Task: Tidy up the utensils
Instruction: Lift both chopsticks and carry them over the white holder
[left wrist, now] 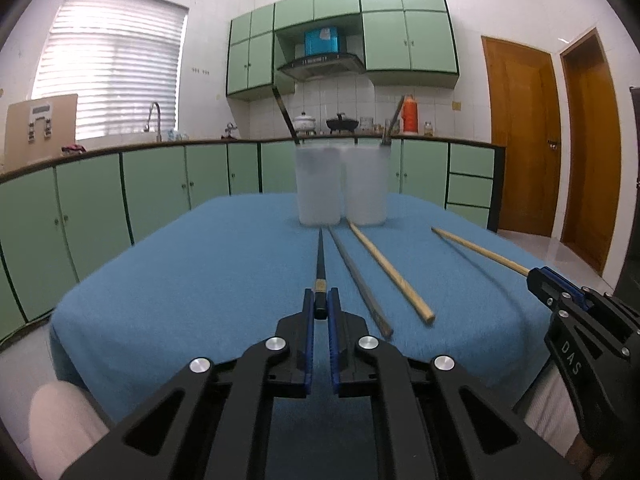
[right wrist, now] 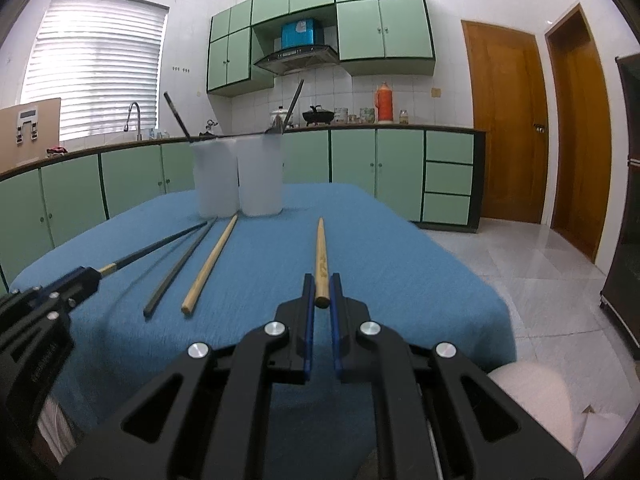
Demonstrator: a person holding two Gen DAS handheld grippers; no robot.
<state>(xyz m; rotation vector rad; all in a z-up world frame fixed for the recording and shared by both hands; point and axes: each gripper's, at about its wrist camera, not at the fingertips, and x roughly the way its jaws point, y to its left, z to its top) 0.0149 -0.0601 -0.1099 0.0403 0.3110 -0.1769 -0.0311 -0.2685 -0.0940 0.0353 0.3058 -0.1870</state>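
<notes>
Two handheld grippers, each gripping one chopstick over a blue cloth-covered table.

Left to right: the left gripper has its jaws closed on the black chopstick with a gold band; a dark grey chopstick and a pale wooden chopstick lie loose on the cloth; the right gripper clamps a second wooden chopstick. Two frosted plastic cups stand touching behind.
</notes>
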